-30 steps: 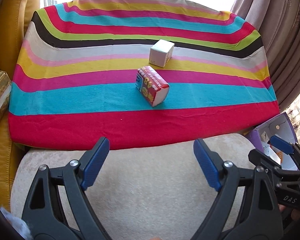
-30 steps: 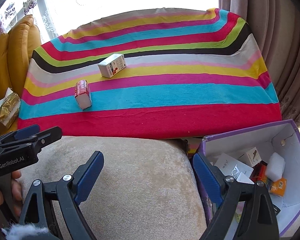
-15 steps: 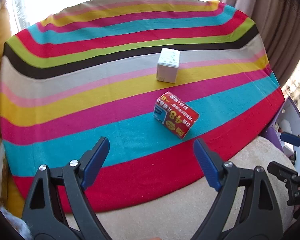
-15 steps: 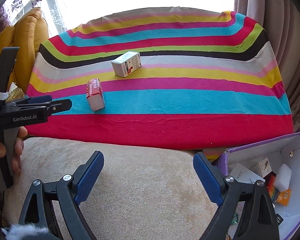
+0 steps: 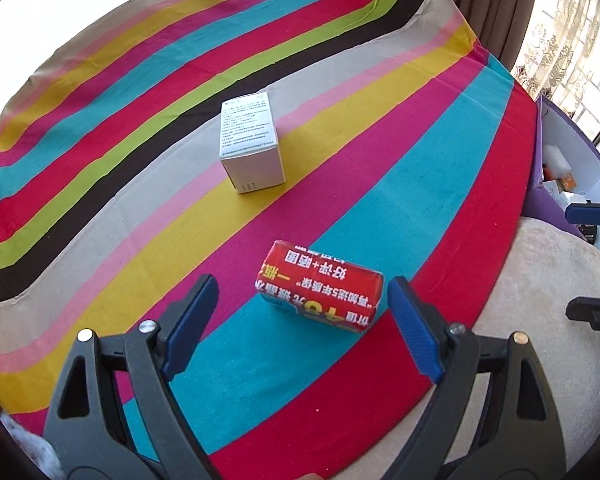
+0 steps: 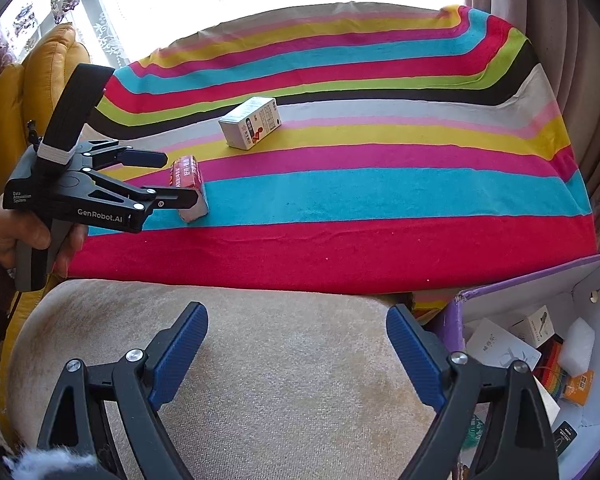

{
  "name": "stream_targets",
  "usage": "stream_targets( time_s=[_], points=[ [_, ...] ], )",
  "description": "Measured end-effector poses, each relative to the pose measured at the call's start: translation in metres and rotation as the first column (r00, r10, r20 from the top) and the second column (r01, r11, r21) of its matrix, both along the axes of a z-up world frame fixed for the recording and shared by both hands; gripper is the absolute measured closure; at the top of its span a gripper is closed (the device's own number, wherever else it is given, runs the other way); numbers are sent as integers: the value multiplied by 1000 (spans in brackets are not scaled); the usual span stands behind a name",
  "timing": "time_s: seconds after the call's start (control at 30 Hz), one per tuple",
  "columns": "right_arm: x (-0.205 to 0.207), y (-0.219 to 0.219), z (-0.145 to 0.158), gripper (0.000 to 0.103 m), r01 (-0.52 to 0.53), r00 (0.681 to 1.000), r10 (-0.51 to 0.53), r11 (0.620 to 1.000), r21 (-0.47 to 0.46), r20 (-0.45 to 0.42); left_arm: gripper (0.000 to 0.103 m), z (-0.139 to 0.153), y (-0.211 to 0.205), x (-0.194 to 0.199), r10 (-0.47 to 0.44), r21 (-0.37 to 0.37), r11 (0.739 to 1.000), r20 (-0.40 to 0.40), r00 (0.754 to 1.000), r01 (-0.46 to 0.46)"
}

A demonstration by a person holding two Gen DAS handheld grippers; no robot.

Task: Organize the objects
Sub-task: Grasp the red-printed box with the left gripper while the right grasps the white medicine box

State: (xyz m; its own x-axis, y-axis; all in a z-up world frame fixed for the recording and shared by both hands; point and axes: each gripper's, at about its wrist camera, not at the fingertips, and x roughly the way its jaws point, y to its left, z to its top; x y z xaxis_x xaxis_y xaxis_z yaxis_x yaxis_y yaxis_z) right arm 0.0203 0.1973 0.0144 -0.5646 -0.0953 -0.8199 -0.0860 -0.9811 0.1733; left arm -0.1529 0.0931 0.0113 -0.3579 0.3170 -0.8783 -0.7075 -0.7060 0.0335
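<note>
The left gripper (image 5: 300, 320) is swinging in over the red carton (image 5: 320, 286), fingers apart and ready to grasp, while the right gripper (image 6: 296, 356) is hanging spread and empty.

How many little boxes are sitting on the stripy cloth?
2. The red box lies near the cloth's front edge, between the left gripper's open fingers. The white box sits farther back, on the pale stripes.
</note>
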Motion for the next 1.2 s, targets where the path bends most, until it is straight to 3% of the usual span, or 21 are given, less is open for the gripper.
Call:
stream_targets(
  time_s=[0.1, 0.23, 0.33, 0.43, 0.53, 0.63, 0.77, 0.9, 0.97, 1.07, 1.2],
  points=[
    [-3, 2, -1, 11, 5, 1000, -5, 1000, -5, 2, 15, -2, 2, -2, -11, 5, 1000, 9, 1000, 11],
    [-12, 4, 1, 11, 3, 1000, -3, 1000, 5, -4, 39, -6, 4, -3, -15, -4, 1000, 30, 999, 16],
    [-21, 5, 4, 11, 0, 1000, 0, 1000, 15, -17, 39, -6, 3, -1, 12, 4, 1000, 33, 999, -12],
    [-35, 6, 5, 11, -6, 1000, 7, 1000, 17, -24, 39, -4, -3, 2, 98, 16, 995, 35, 995, -98],
    [-56, 7, 5, 11, -6, 1000, 6, 1000, -3, -25, 39, -2, -14, 4, 243, 25, 970, 33, 970, -243],
    [-79, 6, 8, 11, 4, 999, -4, 1000, -17, -39, 39, 1, -24, 8, 365, 12, 931, -18, 931, -365],
    [-110, 0, 9, 11, -22, 998, 21, 1000, -5, -51, 39, 11, -44, 10, 514, 83, 855, -4, 858, -512],
    [-146, -13, 7, 11, -170, 983, 172, 985, 24, -61, 39, 19, -57, 14, 603, 150, 788, 9, 798, -597],
    [-162, -21, 6, 10, -273, 959, 276, 960, 57, -62, 39, 23, -63, 14, 637, 179, 757, 14, 771, -629],
    [-184, -31, 3, 10, -402, 911, 410, 907, 124, -45, 39, 28, -70, 12, 705, 221, 685, 42, 708, -694],
    [-209, -40, -4, 10, -513, 853, 521, 844, 155, -10, 39, 25, -69, 12, 768, 264, 599, 79, 636, -756]
  ],
)
